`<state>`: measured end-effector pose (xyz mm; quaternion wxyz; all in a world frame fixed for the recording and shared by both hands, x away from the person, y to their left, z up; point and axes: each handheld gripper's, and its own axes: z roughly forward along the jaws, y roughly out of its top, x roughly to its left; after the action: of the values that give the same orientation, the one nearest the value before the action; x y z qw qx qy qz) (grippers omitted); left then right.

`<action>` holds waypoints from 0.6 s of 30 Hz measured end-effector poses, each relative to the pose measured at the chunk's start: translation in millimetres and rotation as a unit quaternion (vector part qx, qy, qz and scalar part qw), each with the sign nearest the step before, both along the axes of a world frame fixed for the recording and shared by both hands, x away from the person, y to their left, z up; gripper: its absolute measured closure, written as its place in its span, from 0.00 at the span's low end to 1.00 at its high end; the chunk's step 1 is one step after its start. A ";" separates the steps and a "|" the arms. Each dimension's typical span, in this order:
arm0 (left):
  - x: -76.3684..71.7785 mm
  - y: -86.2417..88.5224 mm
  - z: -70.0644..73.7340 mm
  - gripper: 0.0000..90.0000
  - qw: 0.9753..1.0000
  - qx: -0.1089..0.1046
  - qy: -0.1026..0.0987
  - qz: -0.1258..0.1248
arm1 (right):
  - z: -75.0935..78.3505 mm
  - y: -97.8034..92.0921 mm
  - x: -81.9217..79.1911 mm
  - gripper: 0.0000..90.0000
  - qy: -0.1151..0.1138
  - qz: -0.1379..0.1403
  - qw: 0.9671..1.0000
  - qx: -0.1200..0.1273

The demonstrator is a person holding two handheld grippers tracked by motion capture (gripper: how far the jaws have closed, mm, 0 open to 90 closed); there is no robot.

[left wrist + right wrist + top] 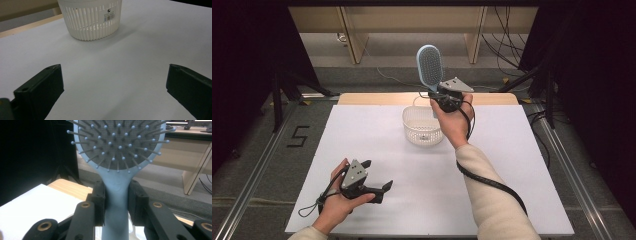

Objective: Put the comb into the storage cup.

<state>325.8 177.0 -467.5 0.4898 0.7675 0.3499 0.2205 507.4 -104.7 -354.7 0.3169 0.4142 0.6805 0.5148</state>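
High view first: right gripper (443, 95) held up over the far middle of the table (377, 200), clamped on the handle of a light blue hairbrush (430, 66). Brush head sticking straight up, bristle side facing the camera, well clear of the tabletop. White slatted basket (422, 131) sitting right below and just near of that gripper, about mid-table toward the far edge. Left gripper (377, 176) down at the near left, resting low by the table, jaws spread wide with nothing between them. Black cable (489, 181) trailing along the right sleeve.

Left gripper view: two black jaws poking in from the bottom corners, far apart, just bare white table between. Basket (91, 18) up at the far end, barcode sticker on its side, well away from the jaws.

Right gripper view: hairbrush (117, 192) dead centre, handle squeezed between both pads (99, 202), touching on each side. Head up top, grey cushion with ball-tipped pins all over. Brush pretty much upright in the grip. Bit of table (32, 205) at the lower left, wooden desk legs (195, 170) way off at the right.
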 end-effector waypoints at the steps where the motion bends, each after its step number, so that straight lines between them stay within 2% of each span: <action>1: 0.0 0.0 0.0 0.01 1.000 0.001 -0.001 -0.001 | 0.1 0.3 0.2 0.78 0.000 0.000 1.000 0.000; 18: -0.3 0.2 0.2 0.01 1.000 -0.001 -0.001 0.001 | -0.7 1.7 4.7 0.78 0.001 0.002 1.000 -0.002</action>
<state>325.5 177.2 -467.3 0.4906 0.7664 0.3501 0.2220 512.1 -103.0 -355.4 0.3162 0.4129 0.6827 0.5133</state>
